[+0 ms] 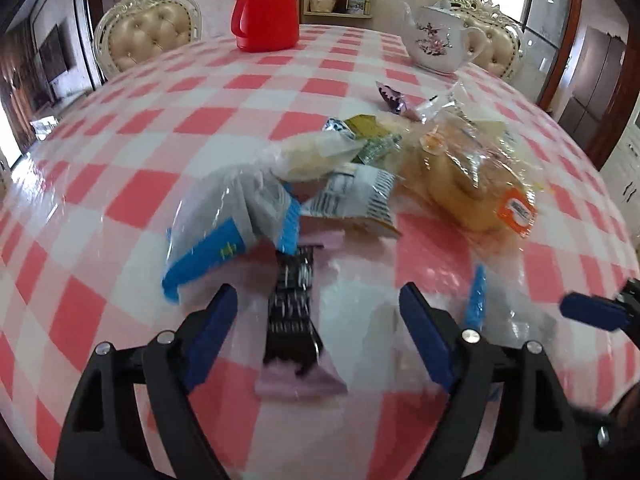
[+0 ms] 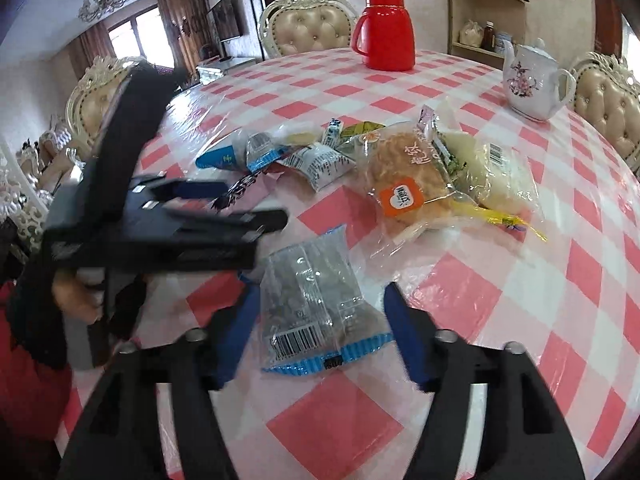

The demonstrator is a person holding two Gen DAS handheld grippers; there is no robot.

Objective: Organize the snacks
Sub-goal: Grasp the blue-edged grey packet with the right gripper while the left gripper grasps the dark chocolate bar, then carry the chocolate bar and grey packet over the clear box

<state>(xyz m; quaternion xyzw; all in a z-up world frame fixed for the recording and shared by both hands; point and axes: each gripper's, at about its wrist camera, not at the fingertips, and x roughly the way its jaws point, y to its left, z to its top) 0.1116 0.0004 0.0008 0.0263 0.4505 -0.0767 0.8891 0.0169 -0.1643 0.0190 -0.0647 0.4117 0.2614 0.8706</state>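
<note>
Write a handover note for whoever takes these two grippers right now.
Left gripper: open, holding nothing, fingers either side of the black-and-pink snack packet lying on the table.
Right gripper: open, straddling the clear blue-edged packet, which lies flat near the front edge; not gripped.
Pile: the other snacks lie mid-table in a loose heap, including the bread bag with the orange label, a white printed packet and another blue-edged packet.
Red flask and white teapot stand at the far side.
Done: nothing looks sorted.
Left: grip both packets, then sort the heap.
</note>
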